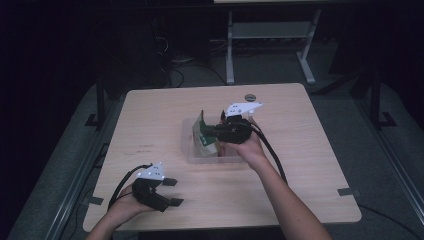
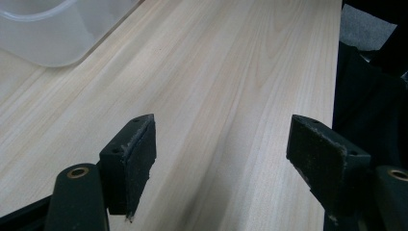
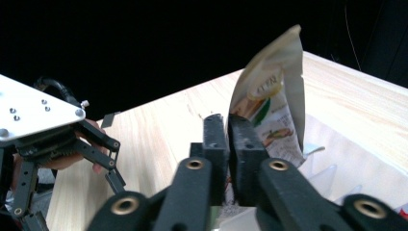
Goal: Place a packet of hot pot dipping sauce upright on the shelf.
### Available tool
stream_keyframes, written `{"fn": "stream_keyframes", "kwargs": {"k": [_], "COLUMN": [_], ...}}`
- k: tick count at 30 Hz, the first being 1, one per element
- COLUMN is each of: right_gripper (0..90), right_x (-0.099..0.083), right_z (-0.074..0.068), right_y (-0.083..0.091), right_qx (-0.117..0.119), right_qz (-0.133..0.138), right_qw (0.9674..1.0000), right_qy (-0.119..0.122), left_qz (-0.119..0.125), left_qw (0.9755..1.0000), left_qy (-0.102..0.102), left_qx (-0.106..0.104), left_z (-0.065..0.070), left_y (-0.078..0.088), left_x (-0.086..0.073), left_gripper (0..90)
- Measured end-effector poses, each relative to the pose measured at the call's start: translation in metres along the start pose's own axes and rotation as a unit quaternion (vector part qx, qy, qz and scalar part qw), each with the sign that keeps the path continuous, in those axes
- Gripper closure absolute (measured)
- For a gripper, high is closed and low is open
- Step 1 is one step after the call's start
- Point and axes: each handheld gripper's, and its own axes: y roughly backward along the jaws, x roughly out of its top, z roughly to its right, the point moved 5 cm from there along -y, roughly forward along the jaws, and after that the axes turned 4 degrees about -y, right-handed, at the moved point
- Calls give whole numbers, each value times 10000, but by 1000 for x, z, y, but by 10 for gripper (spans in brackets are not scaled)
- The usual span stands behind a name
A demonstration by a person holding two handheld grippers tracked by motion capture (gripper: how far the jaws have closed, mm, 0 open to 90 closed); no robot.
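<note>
Right claw (image 3: 226, 126) had its two black jaws nearly together, pinching the lower edge of a flat printed snack pouch with a green side and food pictures on it (image 3: 269, 103); a thin gap sat between the pads, so the grip looked light, and whether it was loosening could not be told. The pouch stood upright, half inside a clear, shallow plastic tub (image 1: 197, 152) near the middle of the tabletop (image 1: 150, 125), leaning at the tub's left wall. It was held by the edge, likely so that it could slide down edge-first beside the other packets, which were too small to make out.

Left claw (image 1: 170, 191) rested by the tabletop's near left corner, jaws wide apart with nothing between them, only bare wood showing past the pads (image 2: 134, 154). It seemed parked out of the way, free for the next pick. The tub's rounded corner (image 2: 53, 43) lay well ahead of it. A small dark round disc (image 1: 250, 96) sat near the far edge, untouched.
</note>
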Motion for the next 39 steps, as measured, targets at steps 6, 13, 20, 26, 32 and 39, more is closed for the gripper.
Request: {"fn": "stream_keyframes", "kwargs": {"k": [6,13,20,26,32,39], "right_gripper": [677,527,438,420,419,403], "right_x": [3,3,-6,-20,-37,-54], "right_z": [-1,-8,-17,-27,-38,-43], "right_y": [4,13,24,35,47,62], "right_qx": [-61,-203,-304,-197,-137,-186], "right_qz": [62,-85,-322,-459,-557,-614], "right_qw": [10000,9994,9983,9979,9974,9970], "right_qy": [25,286,374,423,440,438], "left_qz": [-12,-7,15,2,-3,24], "left_qw": [10000,10000,10000,10000,10000,10000], "left_qy": [18,-15,-6,-11,-6,-5], "left_qx": [2,24,56,60,53,56], "left_z": [0,-1,-3,-4,-5,-4], "left_y": [0,1,2,3,2,3], "left_x": [0,0,1,1,0,-1], "left_gripper": [256,255,255,254,255,254]}}
